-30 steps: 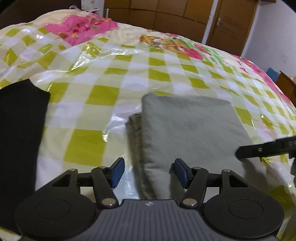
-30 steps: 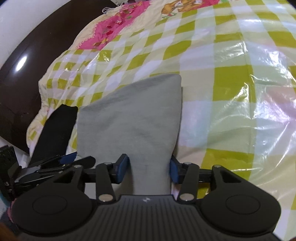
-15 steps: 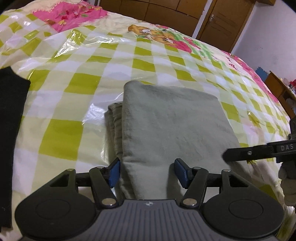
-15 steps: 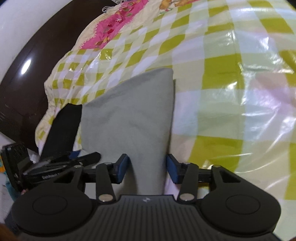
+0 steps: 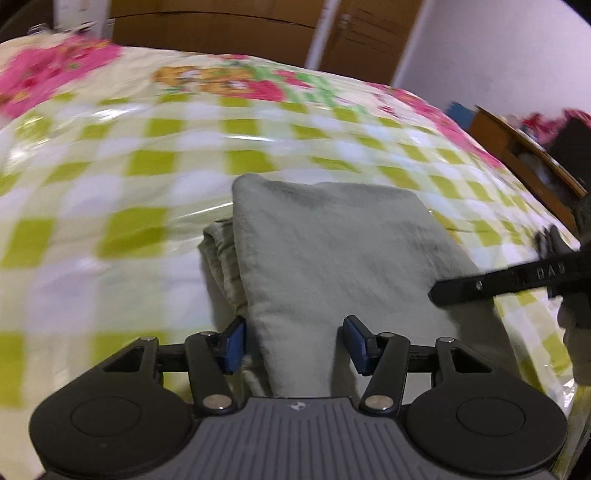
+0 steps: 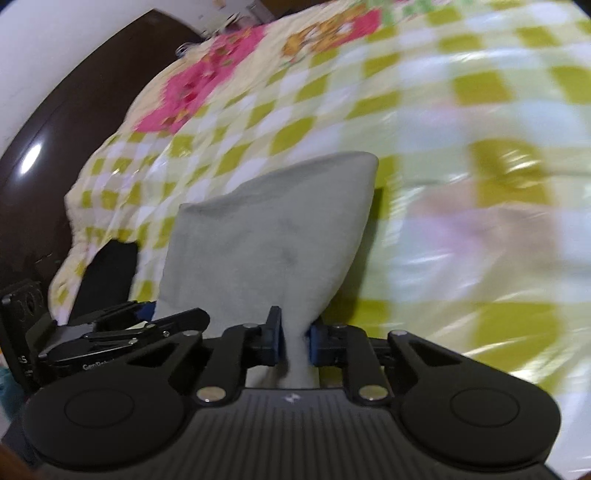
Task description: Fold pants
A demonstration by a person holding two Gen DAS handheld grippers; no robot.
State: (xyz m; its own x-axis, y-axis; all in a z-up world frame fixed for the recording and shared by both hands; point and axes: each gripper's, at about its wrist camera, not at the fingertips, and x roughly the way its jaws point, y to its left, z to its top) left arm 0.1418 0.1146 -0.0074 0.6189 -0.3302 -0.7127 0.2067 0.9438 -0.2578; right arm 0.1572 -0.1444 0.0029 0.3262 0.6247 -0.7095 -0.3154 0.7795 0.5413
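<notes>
The grey pants (image 5: pixel 332 254) lie folded into a thick rectangle on the green-checked bed cover. My left gripper (image 5: pixel 295 345) is open, its blue pads either side of the near left edge of the fold. My right gripper (image 6: pixel 294 341) is shut on the near edge of the grey pants (image 6: pixel 273 236), pinching the cloth between its blue pads. The right gripper's finger also shows in the left wrist view (image 5: pixel 498 282), at the pants' right side. The left gripper shows at the lower left of the right wrist view (image 6: pixel 122 328).
A black garment (image 6: pixel 107 273) lies on the bed to the left of the pants. The checked, plastic-covered bed (image 5: pixel 147 166) spreads all around. Wooden wardrobe doors (image 5: pixel 258 29) stand behind, and a wooden cabinet (image 5: pixel 524 155) at the right. A dark headboard (image 6: pixel 55 147) borders the bed.
My right gripper has closed onto the near edge of the pants. Both views have shifted and blurred with motion. The left gripper stays open around the fold.
</notes>
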